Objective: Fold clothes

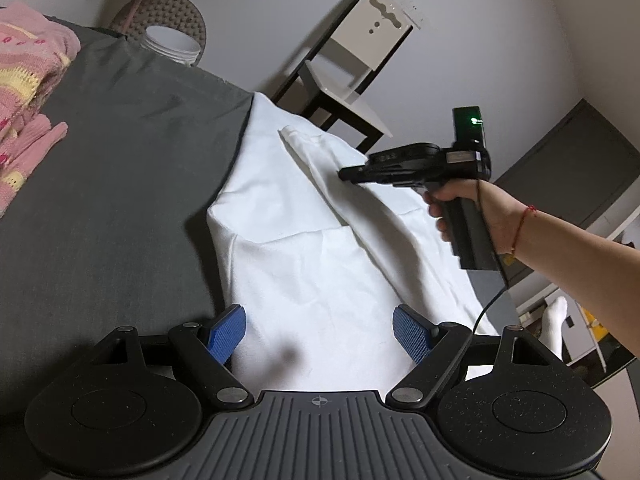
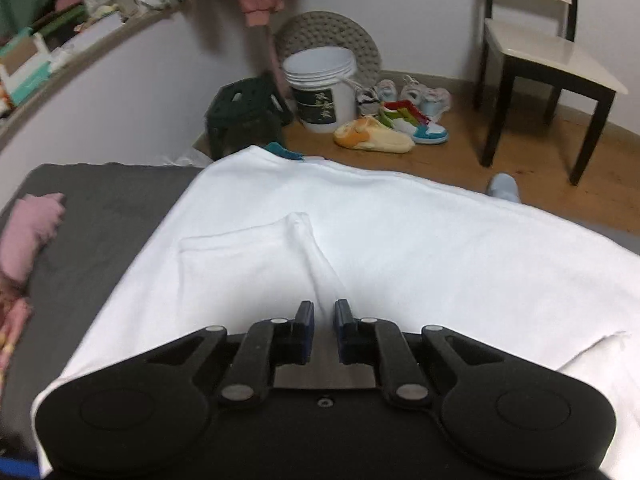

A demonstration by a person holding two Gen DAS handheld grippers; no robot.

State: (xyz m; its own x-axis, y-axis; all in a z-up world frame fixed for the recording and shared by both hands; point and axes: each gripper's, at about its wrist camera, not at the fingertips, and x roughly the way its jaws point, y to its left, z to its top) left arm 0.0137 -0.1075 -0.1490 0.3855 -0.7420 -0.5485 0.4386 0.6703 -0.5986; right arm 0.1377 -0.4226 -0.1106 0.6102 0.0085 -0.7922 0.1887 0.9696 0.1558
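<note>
White garment (image 1: 320,264) spread on a grey-covered bed (image 1: 120,168), one gripper poised at each end.

The bed stands in a room with pale walls and a wood floor (image 2: 500,152); a dark-framed chair (image 2: 536,60), a white bucket (image 2: 322,88) whose inside is not visible, a dark stool (image 2: 248,112) and scattered shoes (image 2: 396,120) lie beyond it. Pink knitwear (image 1: 28,92) is piled at the bed's far left. The garment's long axis runs along the bed edge, away from the left gripper toward the chair, with one sleeve (image 1: 304,148) folded inward over the body. The left gripper (image 1: 320,334) hovers over the near end, its blue pads spread wide apart. The right gripper (image 2: 324,326), held in a hand (image 1: 460,208), sits over the sleeve fold with only a narrow gap between the jaws; whether cloth is pinched cannot be told.
</note>
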